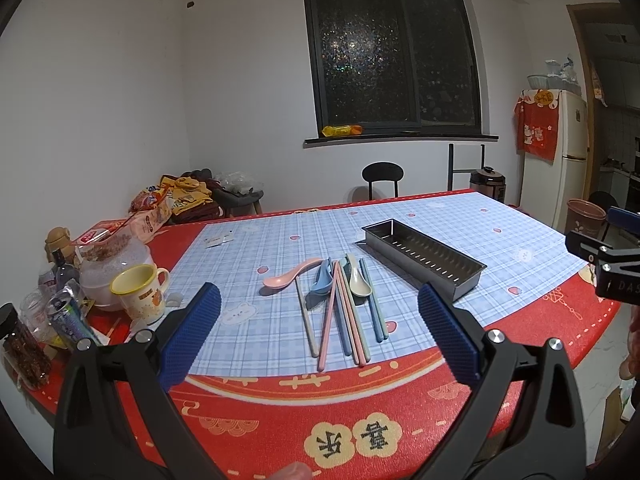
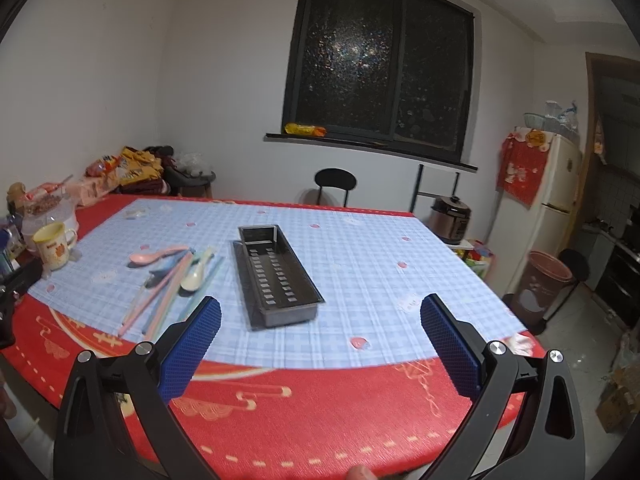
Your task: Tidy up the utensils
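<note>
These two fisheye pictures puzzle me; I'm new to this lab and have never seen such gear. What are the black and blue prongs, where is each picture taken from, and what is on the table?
The prongs are hand-held claws: a person carries one in each hand, and a camera on each looks forward along its two blue-padded fingers. One picture looks over the left claw, the other over the right claw. Both are open and hold nothing.

On the table, over a checked cloth, lie pastel spoons such as a pink spoon, a loose bunch of chopsticks and an empty metal tray with slots in its floor. A yellow mug and jars crowd the left edge.

The utensils presumably go into the tray.
</note>
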The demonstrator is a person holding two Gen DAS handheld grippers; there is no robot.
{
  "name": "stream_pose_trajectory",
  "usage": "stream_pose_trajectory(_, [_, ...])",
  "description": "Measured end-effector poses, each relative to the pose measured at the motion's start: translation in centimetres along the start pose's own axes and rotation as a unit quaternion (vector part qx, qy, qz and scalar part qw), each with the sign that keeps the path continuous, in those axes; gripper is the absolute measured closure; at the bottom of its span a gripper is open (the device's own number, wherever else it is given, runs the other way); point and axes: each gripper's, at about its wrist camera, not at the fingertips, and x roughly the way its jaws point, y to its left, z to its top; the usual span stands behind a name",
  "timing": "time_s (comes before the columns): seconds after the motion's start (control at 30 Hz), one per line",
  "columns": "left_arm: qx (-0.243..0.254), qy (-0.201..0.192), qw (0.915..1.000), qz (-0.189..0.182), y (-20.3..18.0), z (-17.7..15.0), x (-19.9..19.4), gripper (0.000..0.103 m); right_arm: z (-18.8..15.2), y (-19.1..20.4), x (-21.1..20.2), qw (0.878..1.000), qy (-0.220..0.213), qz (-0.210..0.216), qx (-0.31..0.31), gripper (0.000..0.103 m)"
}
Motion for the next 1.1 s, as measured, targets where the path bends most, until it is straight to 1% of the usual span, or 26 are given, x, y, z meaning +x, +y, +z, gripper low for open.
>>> stream_pose_trajectory(0.1, [0.0, 0.01, 0.9998, -0.015, 0.7, 0.2, 1.6, 0.006, 0.4, 0.1, 1.7, 1.0, 0.004, 0.025, 0.005, 0.005])
stream_pose_trajectory(0.23, [-0.006, 0.034, 0.9992, -0.02, 2.4, 0.1, 4.6, 0.006, 0.6, 1.1, 4.9, 0.998, 0.023, 0.055, -0.002, 0.005])
stream_pose_trajectory(0.3, [-0.008, 0.046, 0.9987, -0.022, 3.2, 0.2, 6.0, 0.006, 0.8, 1.9, 6.3, 0.998, 0.024, 0.064, -0.007, 0.005])
stream_pose_trajectory(0.4, [-0.009, 0.065, 0.9977, -0.017, 4.6, 0.1, 8.4, 0.006, 0.9, 3.2, 8.6, 0.996, 0.026, 0.082, -0.015, 0.005])
stream_pose_trajectory(0.47, [-0.007, 0.074, 0.9972, -0.012, 5.5, 0.0, 10.0, 0.006, 1.0, 4.3, 10.2, 0.994, 0.036, 0.096, -0.022, 0.005])
stream_pose_trajectory(0.53, [-0.002, 0.08, 0.9968, -0.007, 6.2, -0.3, 11.3, 0.006, 1.0, 5.5, 12.0, 0.992, 0.055, 0.11, -0.032, 0.005])
stream_pose_trajectory(0.6, [0.003, 0.09, 0.996, -0.006, 6.8, -0.4, 12.7, 0.006, 1.0, 6.9, 14.1, 0.986, 0.083, 0.135, -0.044, 0.005])
stream_pose_trajectory(0.7, [0.003, 0.115, 0.9931, -0.021, 7.6, -0.7, 14.6, 0.006, 0.8, 8.5, 16.1, 0.984, 0.102, 0.134, -0.061, 0.005])
stream_pose_trajectory(0.73, [0.004, 0.125, 0.9919, -0.02, 7.8, -0.8, 15.3, 0.006, 0.7, 8.9, 16.6, 0.982, 0.107, 0.139, -0.065, 0.005])
stream_pose_trajectory(0.87, [-0.004, 0.141, 0.99, -0.014, 8.3, -1.2, 17.3, 0.006, 0.6, 10.5, 18.6, 0.975, 0.122, 0.172, -0.071, 0.005])
stream_pose_trajectory(0.9, [-0.005, 0.145, 0.9894, -0.013, 8.4, -1.3, 17.7, 0.006, 0.6, 11.0, 19.1, 0.972, 0.126, 0.186, -0.074, 0.005])
stream_pose_trajectory(1.1, [-0.019, 0.164, 0.9862, -0.017, 9.3, -1.7, 20.0, 0.006, 0.6, 12.7, 21.1, 0.963, 0.133, 0.222, -0.078, 0.005])
